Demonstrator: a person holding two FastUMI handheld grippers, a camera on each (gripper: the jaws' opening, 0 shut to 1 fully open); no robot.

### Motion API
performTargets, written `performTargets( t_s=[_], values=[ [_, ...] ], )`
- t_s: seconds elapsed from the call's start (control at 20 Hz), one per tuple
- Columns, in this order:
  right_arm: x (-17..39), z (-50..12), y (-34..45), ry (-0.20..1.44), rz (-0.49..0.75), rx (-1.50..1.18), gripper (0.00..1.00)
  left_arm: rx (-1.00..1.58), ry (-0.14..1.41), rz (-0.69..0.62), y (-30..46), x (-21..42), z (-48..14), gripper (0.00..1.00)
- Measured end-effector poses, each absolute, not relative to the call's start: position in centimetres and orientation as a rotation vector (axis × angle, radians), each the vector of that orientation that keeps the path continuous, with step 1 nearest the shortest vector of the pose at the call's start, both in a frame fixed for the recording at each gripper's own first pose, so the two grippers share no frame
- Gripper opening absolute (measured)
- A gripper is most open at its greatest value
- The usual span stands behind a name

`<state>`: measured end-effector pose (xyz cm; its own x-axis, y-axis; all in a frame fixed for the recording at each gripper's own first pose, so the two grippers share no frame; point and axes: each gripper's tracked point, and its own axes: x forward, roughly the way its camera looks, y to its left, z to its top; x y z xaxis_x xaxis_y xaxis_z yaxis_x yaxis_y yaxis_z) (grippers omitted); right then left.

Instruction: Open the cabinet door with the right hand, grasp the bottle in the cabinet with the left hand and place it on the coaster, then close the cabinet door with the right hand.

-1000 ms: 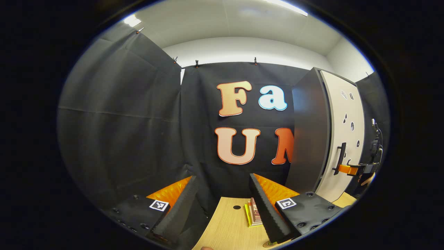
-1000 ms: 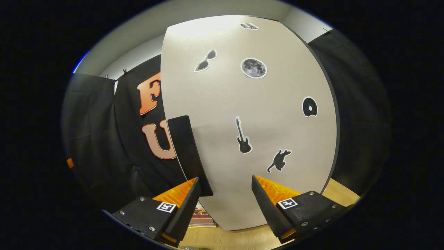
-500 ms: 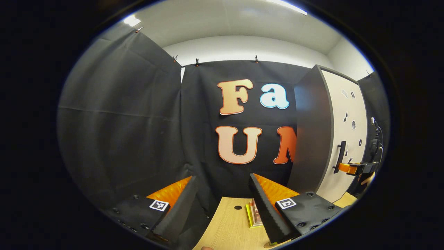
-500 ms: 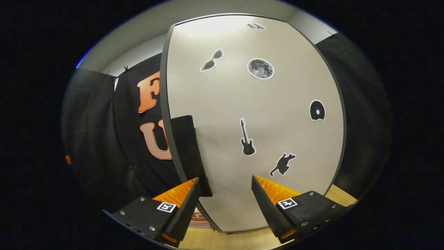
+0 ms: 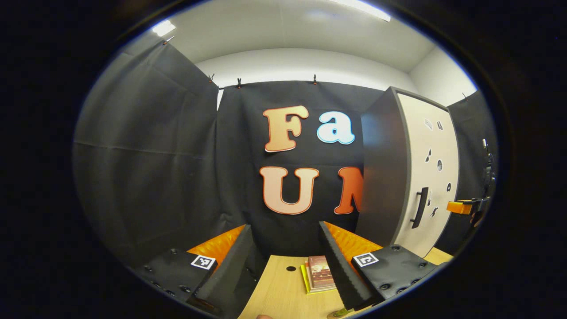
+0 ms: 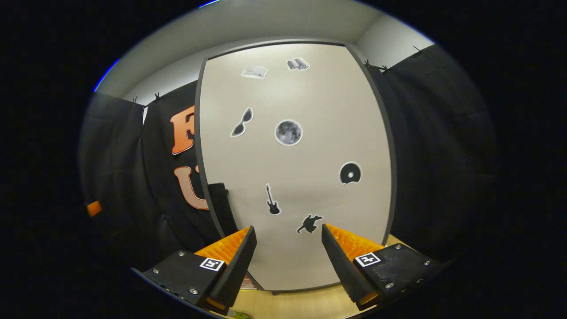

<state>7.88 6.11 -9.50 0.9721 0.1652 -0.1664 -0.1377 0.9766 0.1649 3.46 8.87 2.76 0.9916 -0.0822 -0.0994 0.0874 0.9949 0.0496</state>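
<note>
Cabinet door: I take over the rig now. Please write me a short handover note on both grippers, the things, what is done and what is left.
Left gripper: open, empty, held above the light wooden table near a stack of books.
Right gripper: open, empty, facing the beige cabinet door, clear of its black bar handle.
Door: looks shut. A second ago it stood slightly ajar with the right gripper at the handle, so the closing seems just done.
Left: I cannot tell where the bottle and the coaster are; check them first.
</note>
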Motion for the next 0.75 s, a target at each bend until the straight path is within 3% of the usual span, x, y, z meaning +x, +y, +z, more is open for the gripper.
performTargets(
  t_s=[0.35,0.75],
  values=[
    [-0.6,0.5,-3.9,0.067,0.053,0.044,0.91,0.054,0.042,-0.128,6.3,2.4,6.9,0.98],
    [-6.5,7.6,-7.5,-0.003,-0.022,0.022,0.91,0.048,0.006,-0.147,6.4,0.9,10.0,0.96]
  ],
)
